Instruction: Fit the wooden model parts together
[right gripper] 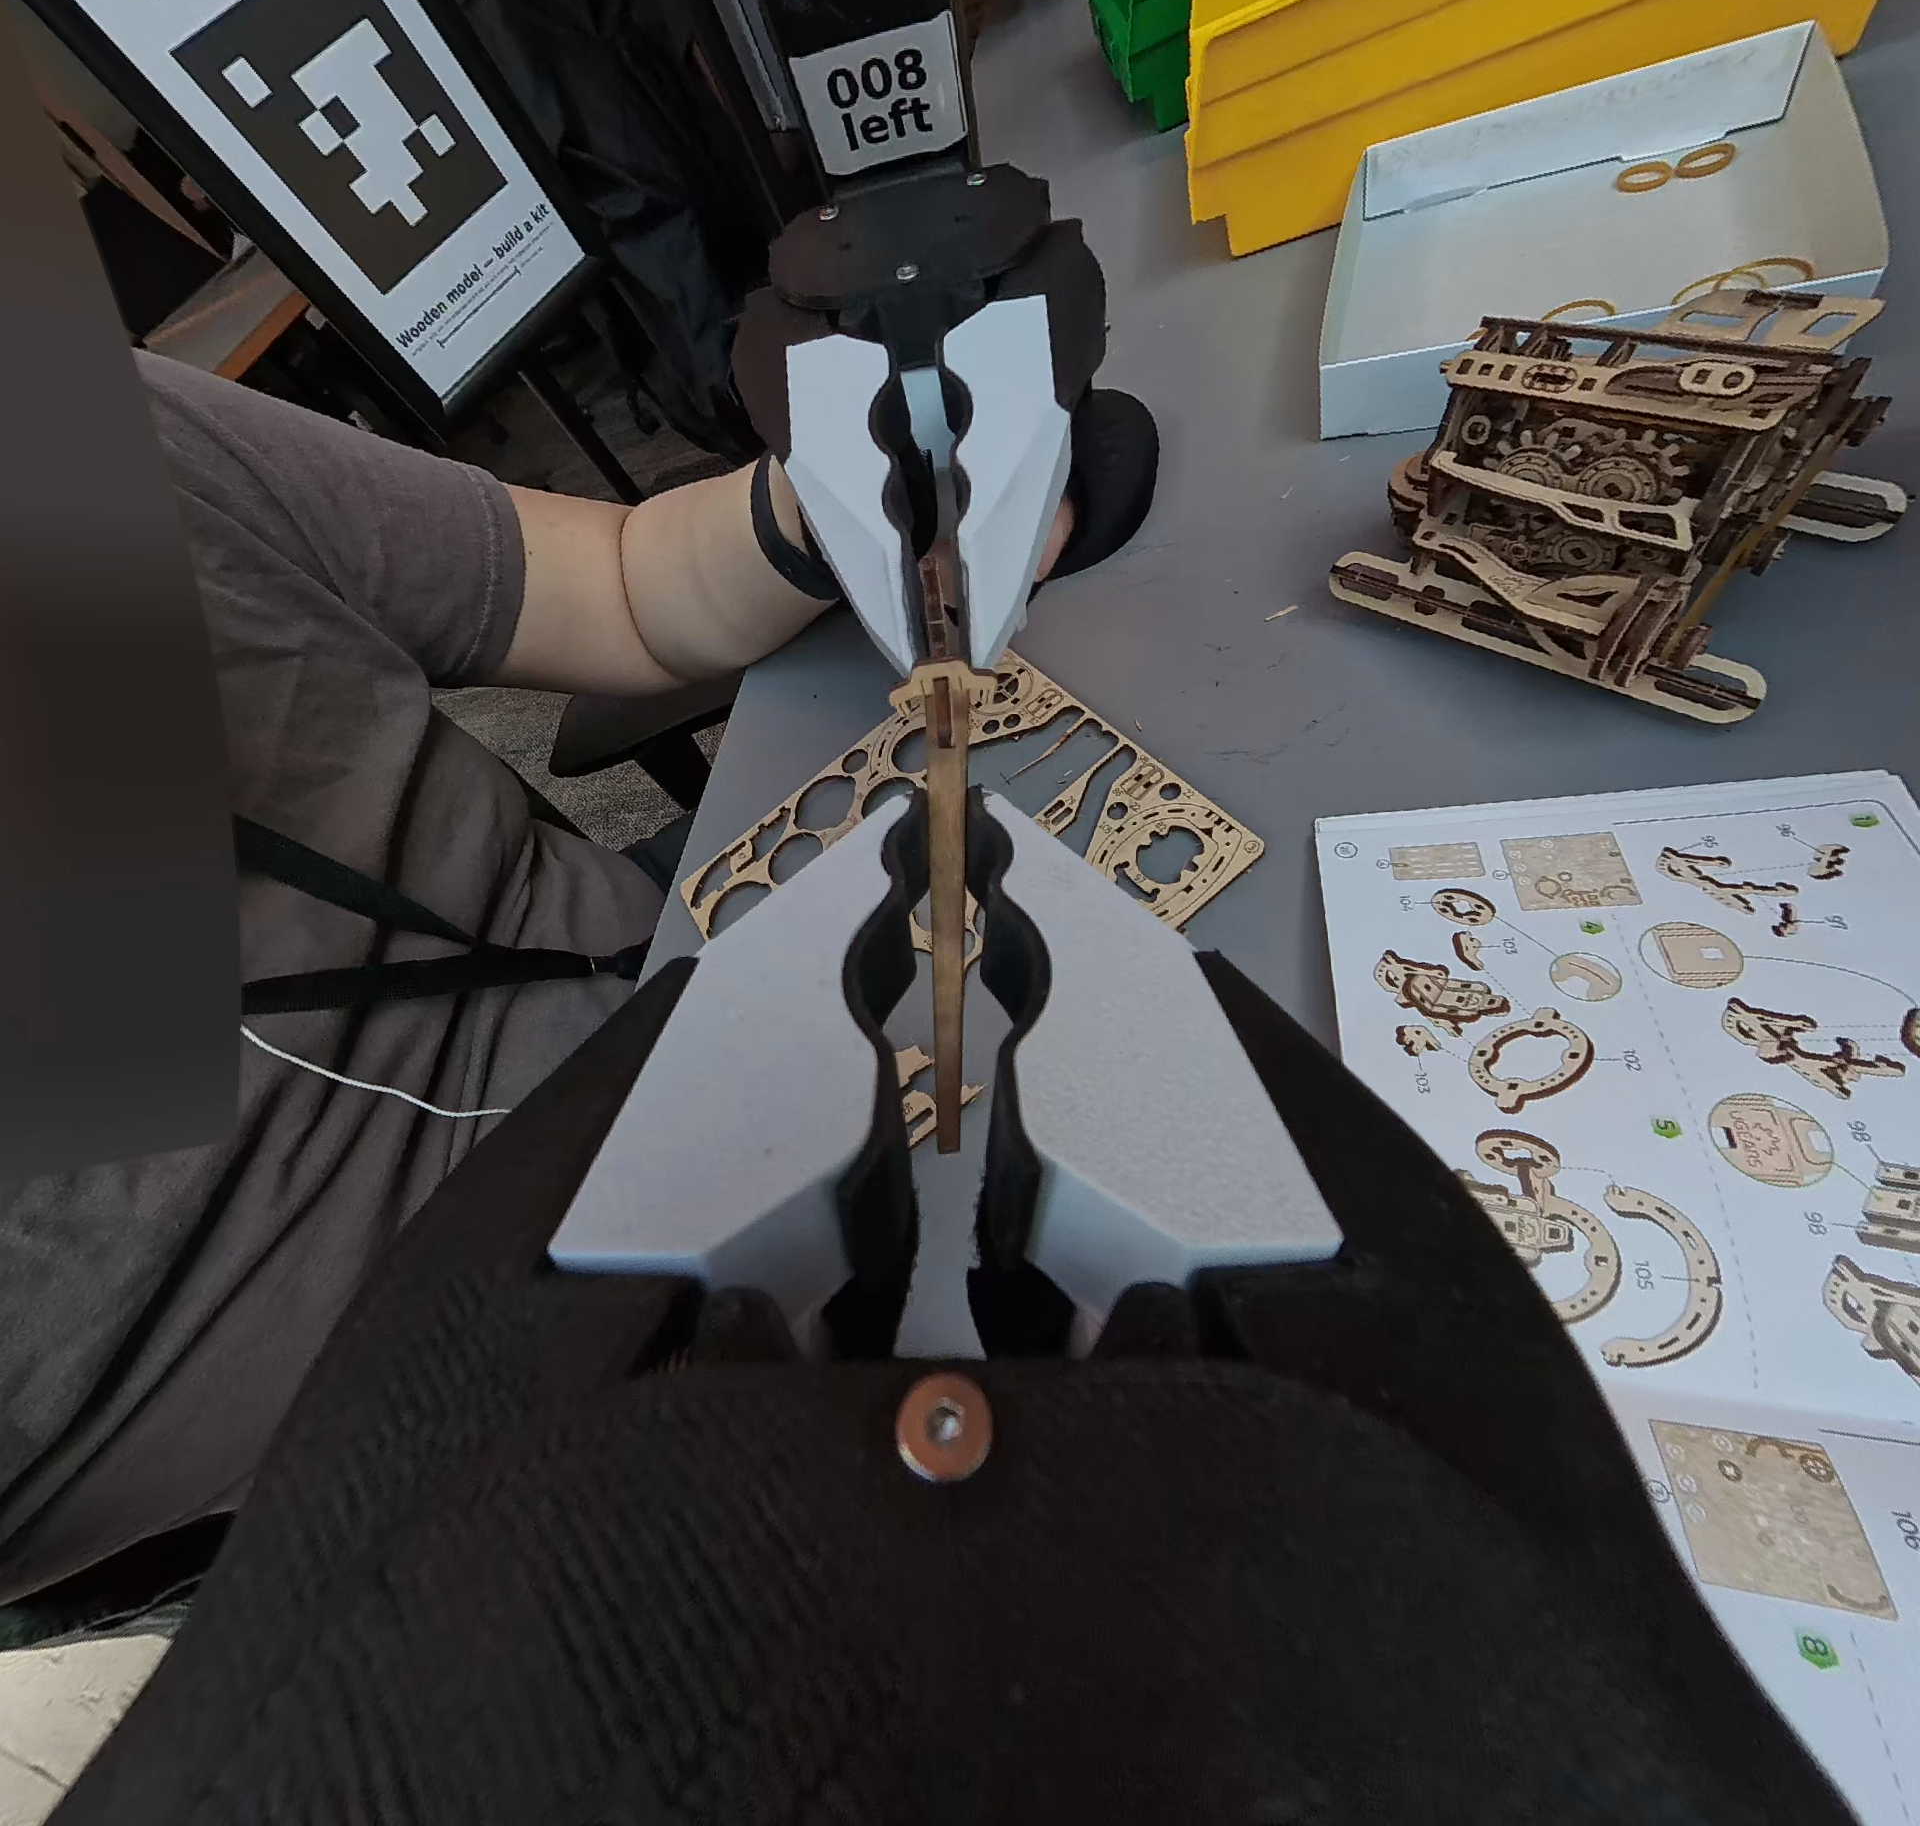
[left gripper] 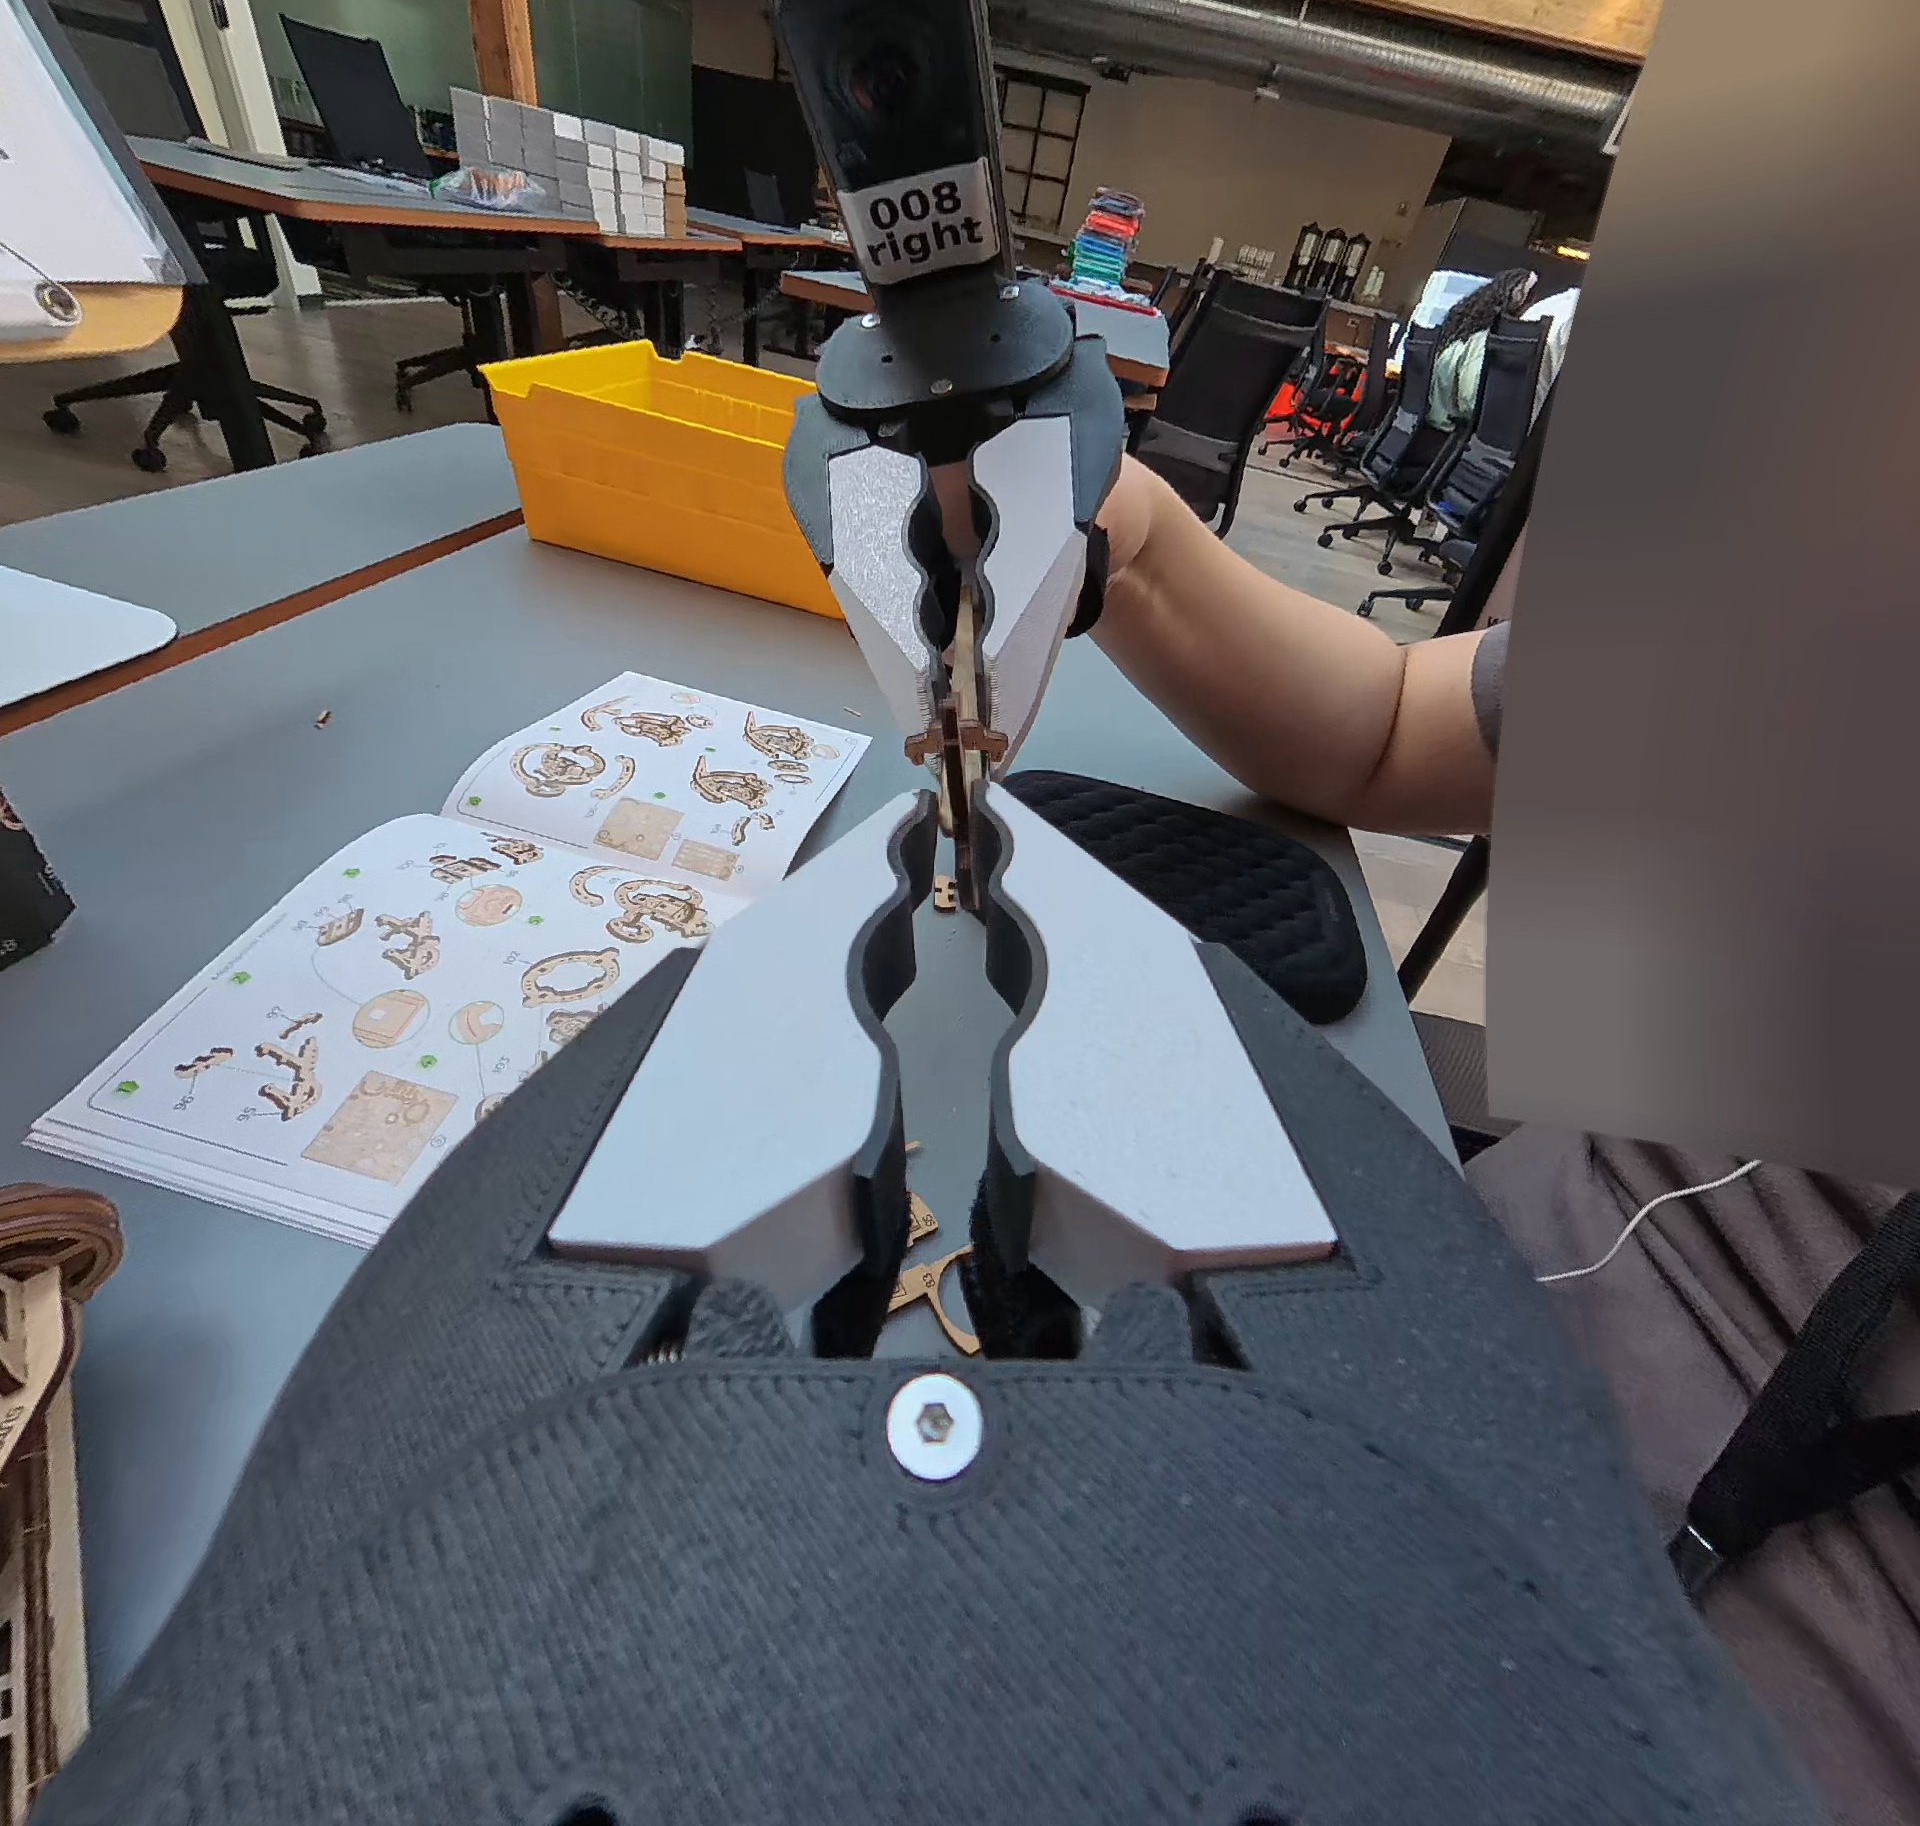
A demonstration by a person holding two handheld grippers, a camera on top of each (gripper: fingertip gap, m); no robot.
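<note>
My right gripper (right gripper: 948,805) is shut on a thin flat wooden part (right gripper: 945,945), seen edge-on and running back between its fingers. My left gripper (left gripper: 954,810) faces it tip to tip, shut on a small dark-edged wooden part (left gripper: 964,851). The two parts meet at a small crosswise wooden piece (right gripper: 940,687) between the two sets of fingertips, above the grey table's (left gripper: 312,633) near edge. The right gripper (left gripper: 961,737) shows opposite in the left wrist view, and the left gripper (right gripper: 938,659) in the right wrist view. How deep the parts are seated is hidden.
An open instruction booklet (right gripper: 1662,1049) lies on the table. A partly built wooden model (right gripper: 1621,488) stands beyond it, by a white box (right gripper: 1558,218) and yellow bins (right gripper: 1455,31). A cut-out wooden sheet (right gripper: 1091,820) lies under the grippers. A black pad (left gripper: 1195,883) sits near a person's arm. Left and right tips are no more than a few centimetres apart.
</note>
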